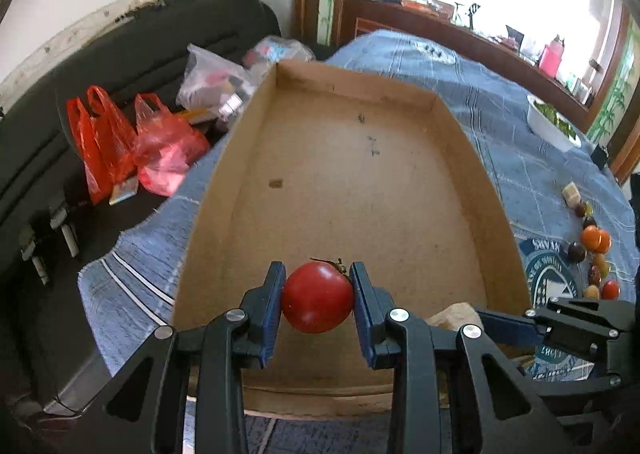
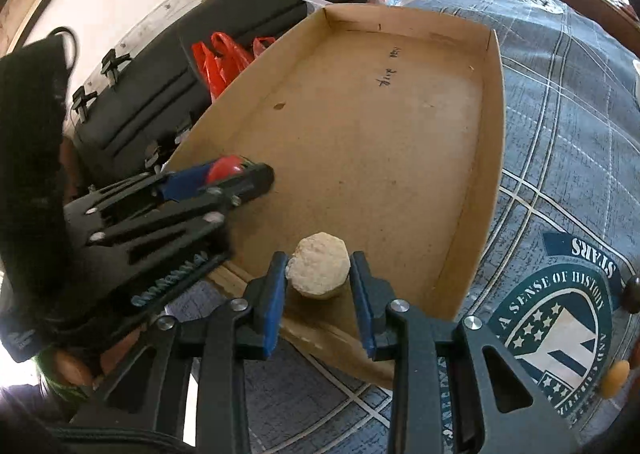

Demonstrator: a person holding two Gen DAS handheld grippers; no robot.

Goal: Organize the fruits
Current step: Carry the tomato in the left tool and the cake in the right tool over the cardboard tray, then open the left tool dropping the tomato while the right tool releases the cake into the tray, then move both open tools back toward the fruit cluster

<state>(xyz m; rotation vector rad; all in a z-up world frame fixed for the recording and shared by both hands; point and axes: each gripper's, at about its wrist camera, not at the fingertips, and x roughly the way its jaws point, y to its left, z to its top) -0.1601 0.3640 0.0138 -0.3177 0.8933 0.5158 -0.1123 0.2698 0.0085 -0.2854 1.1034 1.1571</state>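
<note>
We see a bed covered by a blue plaid bedspread (image 1: 520,142), and on it a wide, shallow cardboard tray (image 1: 352,182) with a bare brown floor. Beside the bed, red plastic bags (image 1: 120,142) lie on a dark surface. The left gripper (image 1: 318,296) hangs over the tray's near edge with its blue pads (image 1: 274,306) pressed against both sides of a red tomato (image 1: 318,296), which it holds clear above the cardboard. The right gripper (image 2: 319,274) sits just inside the tray's near wall; a pale, rough, faceted lump (image 2: 319,270) fills the gap between its fingers, touching both. Further right on the bedspread, a scatter of small fruits (image 1: 596,250), orange, red and dark, lies well apart from the tray.
</note>
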